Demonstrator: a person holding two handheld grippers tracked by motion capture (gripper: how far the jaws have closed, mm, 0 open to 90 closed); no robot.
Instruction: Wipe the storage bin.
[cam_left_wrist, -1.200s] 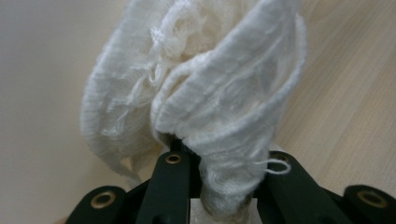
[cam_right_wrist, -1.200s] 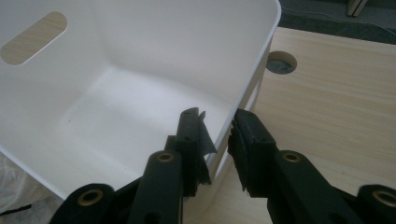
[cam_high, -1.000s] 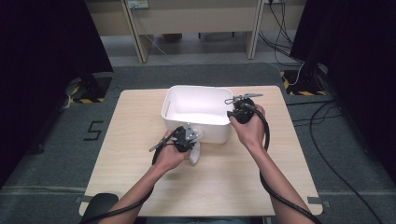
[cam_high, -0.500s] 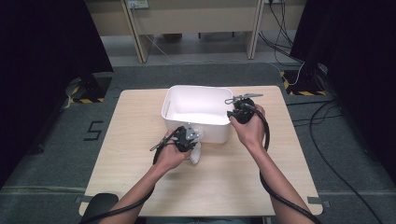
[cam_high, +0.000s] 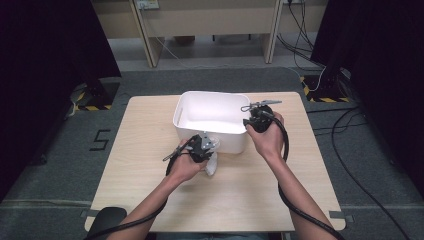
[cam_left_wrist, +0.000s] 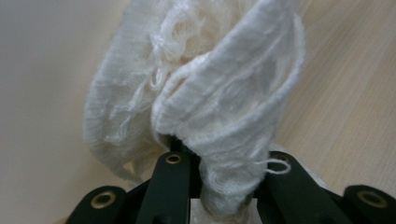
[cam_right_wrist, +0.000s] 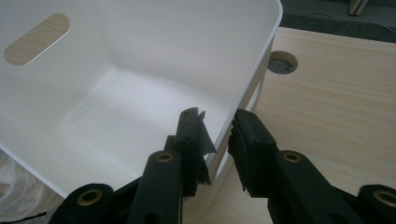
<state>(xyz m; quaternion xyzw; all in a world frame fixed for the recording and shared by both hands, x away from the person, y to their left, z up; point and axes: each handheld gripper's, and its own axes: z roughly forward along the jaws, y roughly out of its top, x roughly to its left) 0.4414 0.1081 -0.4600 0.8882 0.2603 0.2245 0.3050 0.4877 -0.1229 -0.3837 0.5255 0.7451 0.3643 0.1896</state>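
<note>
From the high view, my left gripper (cam_high: 207, 146) sits just in front of the white bin (cam_high: 186, 106) on the wooden table (cam_high: 135, 135), with a white cloth (cam_high: 212, 164) hanging beneath it. My right gripper (cam_high: 248, 121) meets the bin's right wall.

In the left gripper view, my jaws are clenched on the knitted cloth (cam_left_wrist: 210, 107), which bunches up ahead of them.

In the right gripper view, my jaws straddle the bin's wall (cam_right_wrist: 247, 84), one inside, one outside, pinching it.
</note>
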